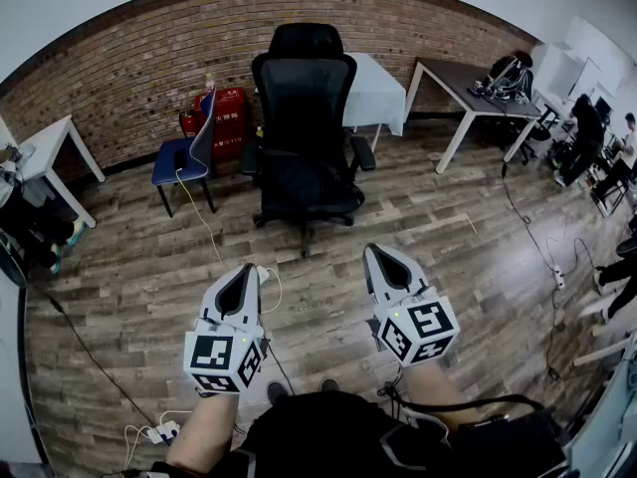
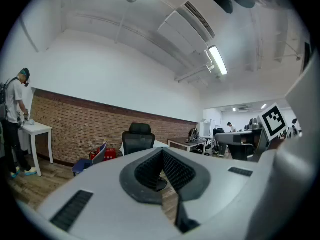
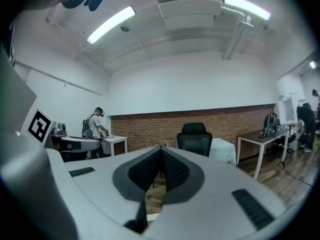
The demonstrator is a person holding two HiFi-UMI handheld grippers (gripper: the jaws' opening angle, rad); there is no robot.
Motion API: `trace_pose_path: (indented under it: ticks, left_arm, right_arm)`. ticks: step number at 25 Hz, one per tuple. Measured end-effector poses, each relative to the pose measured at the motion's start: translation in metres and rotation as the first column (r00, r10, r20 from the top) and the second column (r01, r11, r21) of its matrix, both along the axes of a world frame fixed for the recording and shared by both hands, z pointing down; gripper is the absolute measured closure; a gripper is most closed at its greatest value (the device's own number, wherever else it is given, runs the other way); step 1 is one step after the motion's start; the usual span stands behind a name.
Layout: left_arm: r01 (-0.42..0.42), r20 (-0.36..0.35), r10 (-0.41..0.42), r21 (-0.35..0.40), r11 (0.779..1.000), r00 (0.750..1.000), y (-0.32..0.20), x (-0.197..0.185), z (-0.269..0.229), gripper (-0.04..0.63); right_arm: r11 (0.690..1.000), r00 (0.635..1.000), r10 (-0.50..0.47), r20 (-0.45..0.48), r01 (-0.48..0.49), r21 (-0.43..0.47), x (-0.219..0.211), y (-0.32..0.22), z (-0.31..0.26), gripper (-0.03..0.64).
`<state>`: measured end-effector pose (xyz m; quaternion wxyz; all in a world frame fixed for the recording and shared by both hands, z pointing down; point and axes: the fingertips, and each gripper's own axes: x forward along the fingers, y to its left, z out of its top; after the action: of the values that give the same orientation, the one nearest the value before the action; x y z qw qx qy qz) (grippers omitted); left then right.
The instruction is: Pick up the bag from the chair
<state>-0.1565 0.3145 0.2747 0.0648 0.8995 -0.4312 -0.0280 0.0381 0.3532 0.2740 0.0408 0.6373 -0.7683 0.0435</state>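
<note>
Both tools, the left tool and the right tool, have their jaws together and empty, well short of the black office chair. The bag cannot be told apart from the dark seat — so the person should probably step closer, open one tool, and look for a strap or fold to pinch.

**ITEM COUNT**

- Chairs: two. One black office chair, one blue chair.
- Tables: three. One white table at left, one cloth-covered table, one dark-topped table at right.
- Grippers: two. Left gripper, right gripper, each bearing one marker cube.
- Bystanders: three. One at the white table, two at far right.
- Ceiling light strips: two.
</note>
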Motion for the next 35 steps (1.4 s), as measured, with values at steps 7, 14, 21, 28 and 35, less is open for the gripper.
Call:
trace_pose_path:
  ticks: [7, 14, 21, 28, 35]
  left_arm:
    - [-0.015, -0.018, 0.015, -0.009, 1.0, 1.0, 0.001, 0.002, 0.0, 0.584]
    - [-0.017, -0.024, 0.017, -0.01, 1.0, 1.0, 0.0, -0.001, -0.003, 0.584]
    - [-0.028, -0.025, 0.028, -0.007, 1.0, 0.999, -0.001, -0.008, 0.001, 0.584]
    - [-0.046, -0.007, 0.046, 0.004, 0.999, 0.999, -0.005, -0.022, 0.004, 0.584]
    - [-0.118, -0.031, 0.119, 0.021, 0.993, 0.992, -0.007, -0.038, 0.005, 0.584]
  right_arm:
    - [1.0, 1.0, 0.0, 0.003, 0.0, -0.002, 0.001, -0.001, 0.0, 0.6]
    - [1.0, 1.0, 0.01, -0.003, -0.01, 0.003, -0.001, -0.003, -0.003, 0.6]
    - [1.0, 1.0, -0.003, 0.02, 0.003, 0.01, -0.011, -0.005, -0.001, 0.599]
    - [1.0, 1.0, 0.006, 0.0, -0.006, -0.004, -0.029, -0.01, 0.003, 0.598]
    - [0.999, 0.999, 0.035, -0.024, -0.035, 0.005, -0.051, -0.016, 0.004, 0.598]
